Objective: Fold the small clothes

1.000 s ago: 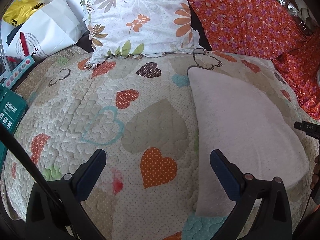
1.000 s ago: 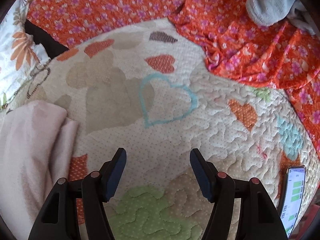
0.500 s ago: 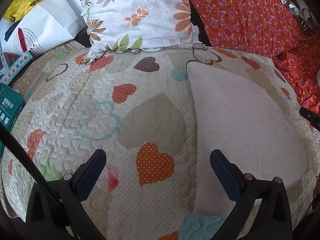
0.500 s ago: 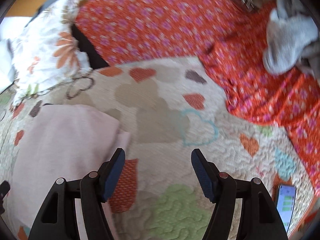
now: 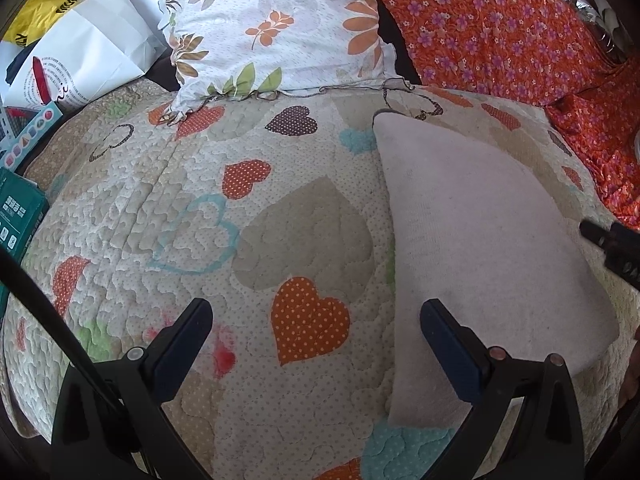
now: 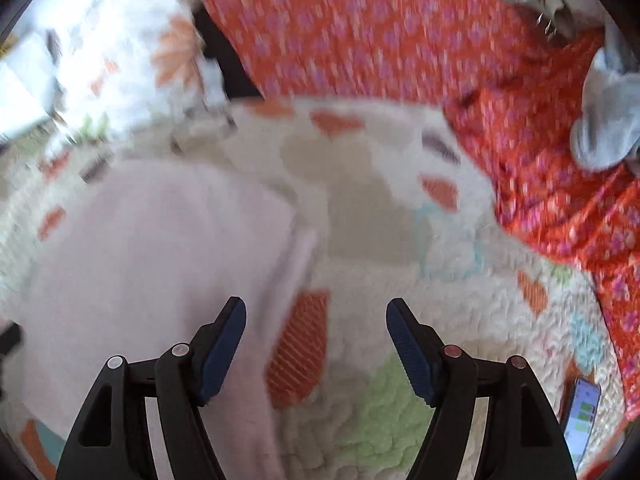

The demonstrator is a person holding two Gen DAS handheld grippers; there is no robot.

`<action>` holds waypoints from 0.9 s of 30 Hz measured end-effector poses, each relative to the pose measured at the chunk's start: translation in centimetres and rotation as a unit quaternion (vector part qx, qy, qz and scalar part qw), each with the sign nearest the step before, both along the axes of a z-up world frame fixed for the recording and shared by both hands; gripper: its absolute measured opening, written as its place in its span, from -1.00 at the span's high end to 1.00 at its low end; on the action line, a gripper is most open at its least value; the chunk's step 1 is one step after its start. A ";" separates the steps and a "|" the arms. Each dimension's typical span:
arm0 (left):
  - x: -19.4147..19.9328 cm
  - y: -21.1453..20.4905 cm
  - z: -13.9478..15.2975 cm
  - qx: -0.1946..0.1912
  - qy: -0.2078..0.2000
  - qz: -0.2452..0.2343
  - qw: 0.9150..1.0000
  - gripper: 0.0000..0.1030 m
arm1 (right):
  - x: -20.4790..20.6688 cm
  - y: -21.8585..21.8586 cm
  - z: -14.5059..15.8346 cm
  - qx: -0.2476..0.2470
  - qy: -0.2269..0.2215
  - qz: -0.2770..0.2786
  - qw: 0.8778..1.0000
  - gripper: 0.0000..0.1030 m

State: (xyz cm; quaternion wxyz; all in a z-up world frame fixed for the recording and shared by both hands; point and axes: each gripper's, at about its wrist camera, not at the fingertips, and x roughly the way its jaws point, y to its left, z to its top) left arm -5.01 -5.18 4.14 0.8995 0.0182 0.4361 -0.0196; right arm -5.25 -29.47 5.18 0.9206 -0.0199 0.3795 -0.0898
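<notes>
A pale pink folded garment [image 5: 480,240] lies flat on the heart-patterned quilt [image 5: 180,208], to the right in the left wrist view. My left gripper [image 5: 316,324] is open and empty above the quilt, its right finger over the garment's near left edge. In the blurred right wrist view the garment [image 6: 152,256] fills the left side. My right gripper [image 6: 316,328] is open and empty, its left finger over the garment's right edge. The right gripper's tip [image 5: 608,240] shows at the right edge of the left wrist view.
A floral pillow [image 5: 276,28] and an orange flowered cloth [image 5: 500,28] lie at the back. A white paper bag [image 5: 80,60] and a green box [image 5: 16,216] sit at the left. A grey garment [image 6: 608,120] lies on the orange cloth. A phone [image 6: 582,412] rests at right.
My right gripper has swung left from the bare quilt toward the pink garment, which now fills more of its view. My left gripper has drawn back slightly and stays open.
</notes>
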 end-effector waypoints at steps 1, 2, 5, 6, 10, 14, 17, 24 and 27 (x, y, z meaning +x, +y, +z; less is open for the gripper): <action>0.0 0.0 -0.1 0.000 0.002 0.000 1.000 -1.00 | -0.2 1.0 0.1 -0.012 -0.005 0.016 1.000 -0.50; 0.0 0.0 -0.2 0.000 0.004 0.000 1.000 -1.00 | 0.0 1.9 -0.1 -0.021 -0.001 0.030 0.999 -0.50; 0.1 -0.2 -0.9 0.007 0.018 -0.005 1.000 -1.00 | 0.8 4.5 -2.6 -0.057 0.055 0.075 0.994 -0.51; 0.2 -0.3 -1.3 0.011 0.026 -0.006 1.000 -1.00 | 1.0 5.4 -3.6 -0.076 0.069 0.086 0.991 -0.51; 0.3 -0.4 -2.1 0.017 0.038 -0.005 0.999 -1.00 | 0.2 6.6 -2.8 -0.120 0.038 0.097 0.987 -0.51; 0.1 -0.1 -2.4 0.009 0.046 -0.004 0.999 -1.00 | -0.6 5.9 -0.9 -0.086 -0.001 0.094 0.992 -0.51; 0.2 0.0 -2.7 0.004 0.054 0.000 0.999 -1.00 | -0.2 5.6 -1.2 -0.092 0.010 0.091 0.992 -0.54; -0.6 0.9 0.1 -0.032 0.015 0.017 0.999 -1.00 | 0.1 4.5 -0.1 0.005 0.013 0.097 0.995 -0.54; -0.2 1.1 -0.1 -0.042 0.031 0.015 0.999 -1.00 | 1.6 3.8 1.8 0.159 0.028 0.154 0.975 -0.54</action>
